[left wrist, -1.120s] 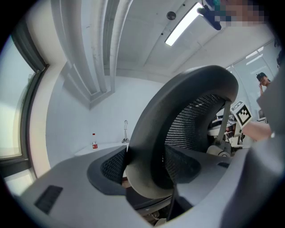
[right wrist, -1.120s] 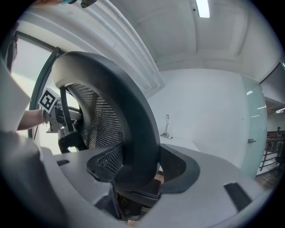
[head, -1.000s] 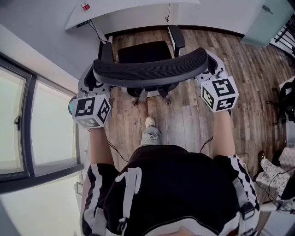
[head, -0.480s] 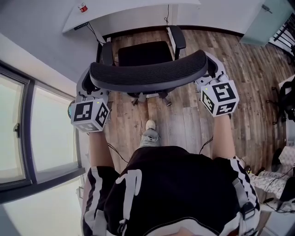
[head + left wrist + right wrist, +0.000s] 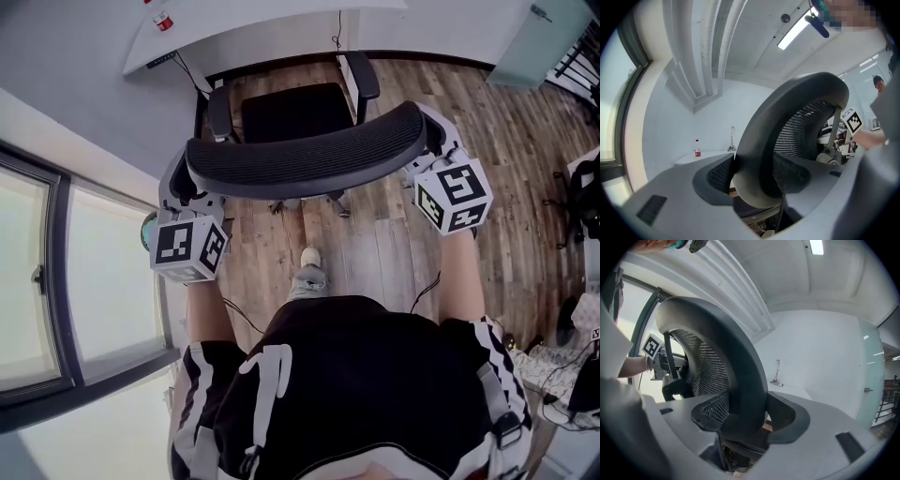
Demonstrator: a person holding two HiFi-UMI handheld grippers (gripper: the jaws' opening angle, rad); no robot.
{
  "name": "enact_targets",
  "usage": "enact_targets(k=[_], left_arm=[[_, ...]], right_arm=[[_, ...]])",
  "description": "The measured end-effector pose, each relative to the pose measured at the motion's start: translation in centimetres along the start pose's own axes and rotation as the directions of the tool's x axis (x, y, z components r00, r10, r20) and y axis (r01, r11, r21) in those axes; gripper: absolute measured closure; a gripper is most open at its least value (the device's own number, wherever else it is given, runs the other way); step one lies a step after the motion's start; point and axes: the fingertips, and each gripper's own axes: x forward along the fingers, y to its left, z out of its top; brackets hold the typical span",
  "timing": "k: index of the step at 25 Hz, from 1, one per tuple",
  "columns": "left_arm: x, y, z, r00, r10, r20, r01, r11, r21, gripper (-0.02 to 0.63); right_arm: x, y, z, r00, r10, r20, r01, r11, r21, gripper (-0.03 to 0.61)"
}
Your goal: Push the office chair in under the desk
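office chair (image 5: 291, 112) nearer desk (image 5: 262, 28) than before, left gripper (image 5: 186, 178) and right gripper (image 5: 436, 141) tight on backrest (image 5: 309, 150)

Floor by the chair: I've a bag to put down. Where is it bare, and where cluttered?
Bare: the wood floor right of the chair, up to the glass door, and the strip between its wheels and the person's shoe. Cluttered: loose cables at the right edge, and a cable beside the window wall.
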Motion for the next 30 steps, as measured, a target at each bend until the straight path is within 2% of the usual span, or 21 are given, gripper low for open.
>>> enact_targets(k=[5, 10, 17, 30], left_arm=[[0.6, -0.7, 0.1, 1.0, 0.003, -0.002, -0.003, 1.0, 0.006, 0.367], [0.9, -1.1, 0.2, 1.0, 0.011, 0.013, -0.011, 1.0, 0.007, 0.367], [2.0, -0.3, -0.2, 1.0, 0.009, -0.006, -0.009, 1.0, 0.003, 0.367], [5.3, 0.4, -0.3, 1.0, 0.011, 0.006, -0.012, 1.0, 0.02, 0.37]], right_arm=[[0.3, -1.2, -0.1, 1.0, 0.014, -0.014, -0.014, 1.0, 0.005, 0.331], [0.3, -1.7, -0.2, 0.999, 0.03, 0.012, -0.03, 1.0, 0.0, 0.331], [2.0, -2.2, -0.2, 0.999, 0.052, -0.001, -0.052, 0.999, -0.008, 0.331], [5.1, -4.5, -0.4, 0.996, 0.088, 0.001, -0.088, 0.996, -0.015, 0.331]])
